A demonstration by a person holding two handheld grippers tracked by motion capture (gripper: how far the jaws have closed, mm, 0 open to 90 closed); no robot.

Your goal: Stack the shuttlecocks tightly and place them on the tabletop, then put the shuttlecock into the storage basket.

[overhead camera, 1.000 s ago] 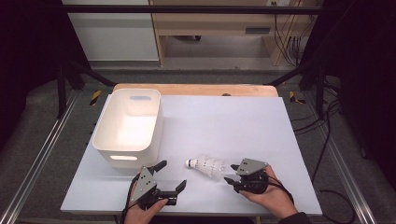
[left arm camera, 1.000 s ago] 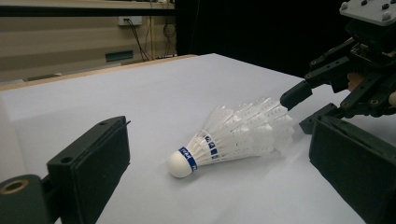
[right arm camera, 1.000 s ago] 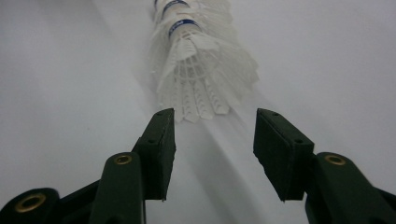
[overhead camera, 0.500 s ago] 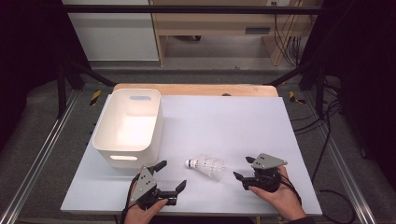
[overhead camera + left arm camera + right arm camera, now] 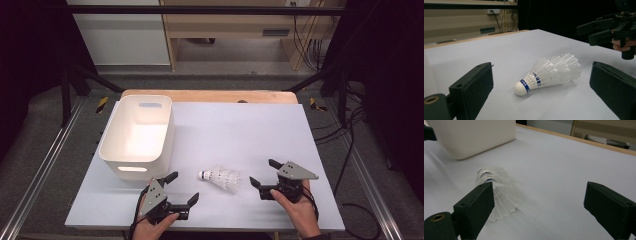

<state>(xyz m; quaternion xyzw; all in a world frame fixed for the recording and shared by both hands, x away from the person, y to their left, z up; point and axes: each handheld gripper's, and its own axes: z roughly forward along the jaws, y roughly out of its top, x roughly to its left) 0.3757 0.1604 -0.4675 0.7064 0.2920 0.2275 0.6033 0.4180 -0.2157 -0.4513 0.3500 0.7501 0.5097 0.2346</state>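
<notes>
Room: dark curtains are hanging at both sides; a pale wooden frame (image 5: 235, 22) is standing at 12 o'clock, with cables (image 5: 310, 47) trailing beside it.
Bench: a white sheet (image 5: 235, 125) is covering the bench, with a wooden edge (image 5: 210, 95) showing at 12 o'clock.
Bin: a white bin (image 5: 137, 135) is sitting at 10 o'clock.
Right gripper: the right gripper (image 5: 263, 174) is resting at 4 o'clock, just beside the feathers; its jaws have just been opening and are standing released, with nothing between them.
Left gripper: the left gripper (image 5: 182, 188) is waiting at 7 o'clock, jaws released.
Shuttlecock: the shuttlecock (image 5: 220, 178) is lying on its side at 6 o'clock, between both grippers.
Writing: a blue band (image 5: 524, 84) is circling the cork; its print is too small to read.
</notes>
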